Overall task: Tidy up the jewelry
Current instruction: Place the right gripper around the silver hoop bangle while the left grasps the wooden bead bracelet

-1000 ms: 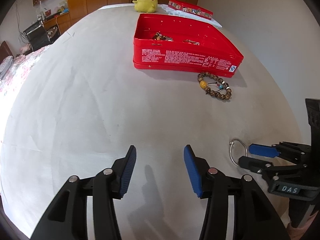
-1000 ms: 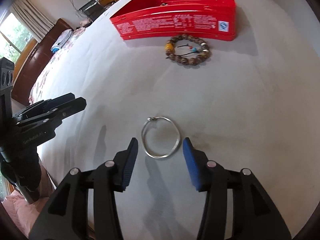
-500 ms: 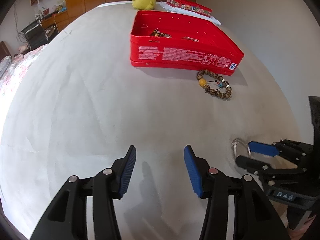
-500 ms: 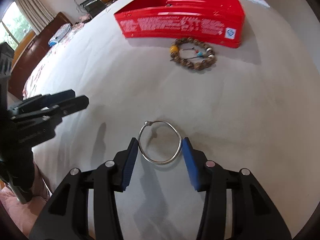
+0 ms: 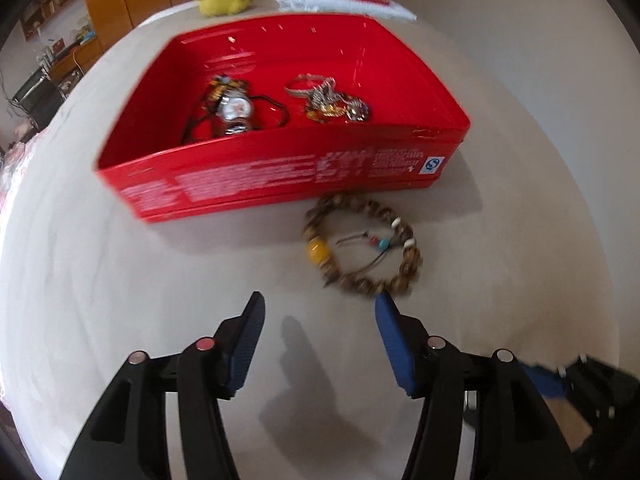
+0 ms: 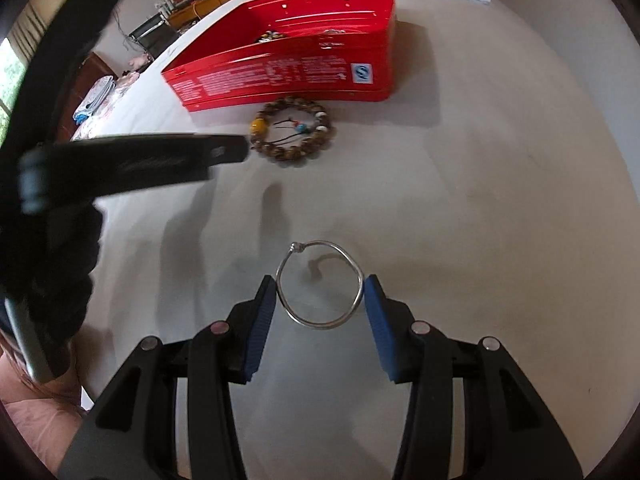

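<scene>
1. The beaded bracelet [image 5: 362,246] lay on the bed [image 5: 120,280] just ahead and right of the spread, empty left gripper [image 5: 318,344], whose jaws had just been opening.
2. The right gripper [image 6: 320,312] pinched the silver bangle [image 6: 320,284] across its width.
3. The red tin [image 5: 280,184] stood just beyond the bracelet.

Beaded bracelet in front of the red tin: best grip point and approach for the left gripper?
Take the beaded bracelet from above, pinching its near bead band away from the red tin. It lies flat as an open loop, and left gripper already hovers open just short of that edge.
</scene>
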Motion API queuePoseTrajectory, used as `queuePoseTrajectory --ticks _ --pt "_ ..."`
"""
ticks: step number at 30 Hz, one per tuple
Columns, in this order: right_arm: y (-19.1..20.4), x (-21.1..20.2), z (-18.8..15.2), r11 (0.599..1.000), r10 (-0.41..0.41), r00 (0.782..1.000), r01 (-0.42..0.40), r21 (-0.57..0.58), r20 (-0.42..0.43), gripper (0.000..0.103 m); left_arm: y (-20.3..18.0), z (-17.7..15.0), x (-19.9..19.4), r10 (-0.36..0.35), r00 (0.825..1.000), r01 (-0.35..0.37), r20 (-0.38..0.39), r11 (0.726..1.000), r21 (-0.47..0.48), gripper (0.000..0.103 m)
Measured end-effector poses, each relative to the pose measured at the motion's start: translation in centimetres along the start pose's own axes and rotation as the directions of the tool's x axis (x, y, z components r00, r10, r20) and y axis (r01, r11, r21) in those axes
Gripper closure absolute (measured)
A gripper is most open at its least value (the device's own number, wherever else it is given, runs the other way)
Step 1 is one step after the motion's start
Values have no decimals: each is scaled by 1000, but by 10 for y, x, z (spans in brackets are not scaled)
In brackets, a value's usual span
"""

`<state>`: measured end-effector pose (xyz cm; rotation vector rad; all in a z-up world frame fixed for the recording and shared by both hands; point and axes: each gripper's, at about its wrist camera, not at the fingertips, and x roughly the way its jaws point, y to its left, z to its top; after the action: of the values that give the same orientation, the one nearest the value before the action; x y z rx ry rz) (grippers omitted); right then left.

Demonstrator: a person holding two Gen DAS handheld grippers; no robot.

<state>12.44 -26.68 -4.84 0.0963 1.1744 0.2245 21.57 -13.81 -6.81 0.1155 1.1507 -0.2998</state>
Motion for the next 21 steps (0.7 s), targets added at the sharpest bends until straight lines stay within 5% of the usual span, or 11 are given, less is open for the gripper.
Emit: queuePoseTrajectory --ticks 8,13,21 --pt "-9 5 0 999 35 999 -35 -18 -6 59 5 19 28 22 999 -23 -24 998 -54 53" --pt "-14 6 4 998 51 999 -52 -19 -5 58 3 16 29 15 1000 -16 -8 999 -40 91" --pt "-18 8 2 998 53 999 -53 -14 -14 57 21 5 18 -79 997 78 -11 995 -57 91"
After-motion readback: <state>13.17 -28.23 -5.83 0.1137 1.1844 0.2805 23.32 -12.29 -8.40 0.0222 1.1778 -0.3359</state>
